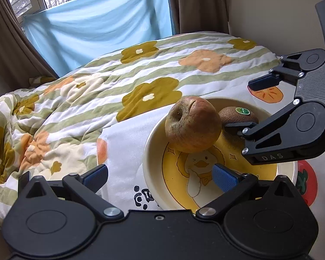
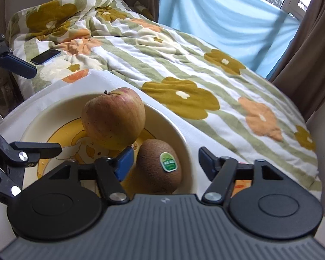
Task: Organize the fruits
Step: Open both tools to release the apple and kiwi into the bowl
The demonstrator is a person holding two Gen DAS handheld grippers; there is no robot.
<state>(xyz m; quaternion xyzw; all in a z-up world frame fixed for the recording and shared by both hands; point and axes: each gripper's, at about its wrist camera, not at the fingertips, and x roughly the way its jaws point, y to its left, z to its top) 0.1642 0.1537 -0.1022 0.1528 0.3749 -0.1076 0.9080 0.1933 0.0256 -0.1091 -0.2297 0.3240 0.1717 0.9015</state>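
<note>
Both claws are released, holding nothing. The right claw [image 2: 165, 162] hangs over the near edge of the bowl [image 2: 179, 130], with the kiwi [image 2: 158, 164] lying between its spread fingers and the apple [image 2: 113, 118] just ahead, to its left. From the left claw [image 1: 160, 174], the apple [image 1: 192, 124] sits ahead and rightward in the bowl [image 1: 150, 149]; it seems to touch the kiwi [image 1: 238, 116]. The bowl rests on a white cloth [image 1: 123, 151] on the bed.
</note>
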